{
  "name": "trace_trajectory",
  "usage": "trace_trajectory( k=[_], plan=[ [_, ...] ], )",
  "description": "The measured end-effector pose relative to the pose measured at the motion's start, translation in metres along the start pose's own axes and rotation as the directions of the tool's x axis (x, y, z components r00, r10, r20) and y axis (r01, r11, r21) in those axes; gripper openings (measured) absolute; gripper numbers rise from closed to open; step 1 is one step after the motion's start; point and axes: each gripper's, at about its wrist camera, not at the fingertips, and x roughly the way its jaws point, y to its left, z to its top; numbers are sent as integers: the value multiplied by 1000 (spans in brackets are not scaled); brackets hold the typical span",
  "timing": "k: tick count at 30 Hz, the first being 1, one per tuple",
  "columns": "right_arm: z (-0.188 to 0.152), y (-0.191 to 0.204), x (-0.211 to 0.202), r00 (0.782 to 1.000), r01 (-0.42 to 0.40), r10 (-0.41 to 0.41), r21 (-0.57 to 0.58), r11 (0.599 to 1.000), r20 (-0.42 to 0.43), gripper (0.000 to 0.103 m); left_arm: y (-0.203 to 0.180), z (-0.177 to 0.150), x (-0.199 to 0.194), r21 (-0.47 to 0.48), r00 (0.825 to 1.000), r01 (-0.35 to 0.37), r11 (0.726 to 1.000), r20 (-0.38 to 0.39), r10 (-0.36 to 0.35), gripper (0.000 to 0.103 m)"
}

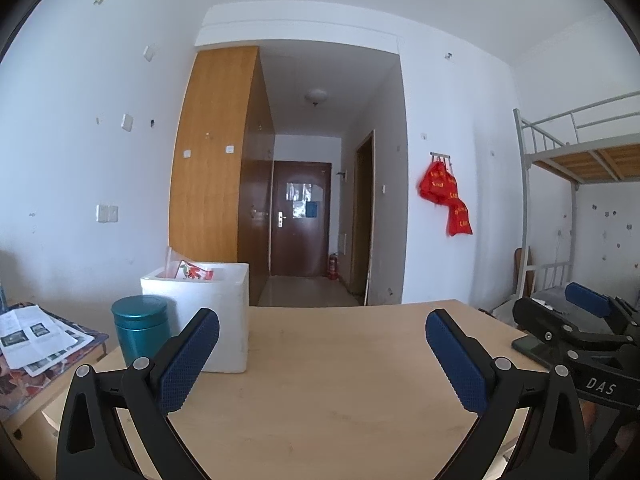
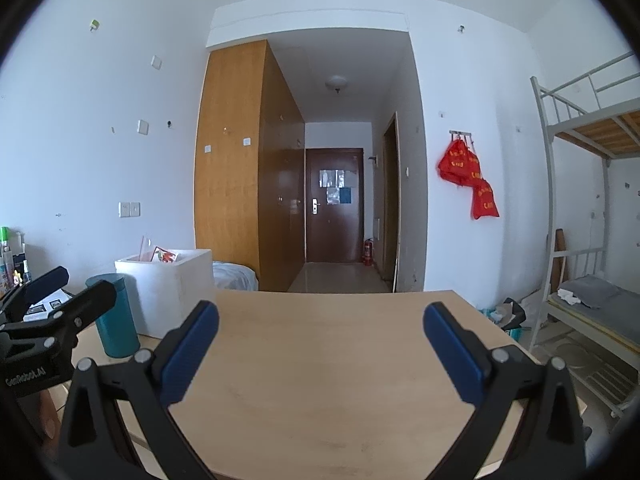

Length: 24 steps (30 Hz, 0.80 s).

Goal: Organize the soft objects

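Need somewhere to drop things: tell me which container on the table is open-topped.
The white foam box: open-topped, red-printed packet sticking out. The teal canister beside it has its lid on.

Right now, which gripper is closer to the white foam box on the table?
Left. The left gripper is open with one finger just in front of the white foam box. The right gripper, also open, sits further right, with the left gripper between it and the box.
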Motion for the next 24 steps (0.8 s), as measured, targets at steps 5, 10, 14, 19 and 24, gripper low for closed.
trace_trajectory(
  k=[5,10,14,19,24],
  plan=[
    [-1,-1,-2,1000,0,0,8,1000,-1,103,-3,-1,0,10,1000,9,1000,-3,-9,103],
    [-2,-3,-3,1000,-1,1,19,1000,-2,103,-5,-2,0,25,1000,13,1000,-12,-13,103],
    [-1,1,-2,1000,-6,7,9,1000,-7,103,-7,-3,-1,26,1000,20,999,-8,-20,103],
    [-2,2,-5,1000,-7,7,0,1000,0,103,-9,-3,-1,22,1000,20,1000,-4,-20,103],
    [-3,1,-3,1000,-3,3,7,1000,-9,103,-9,-5,0,22,1000,18,1000,-8,-18,103]
  ],
)
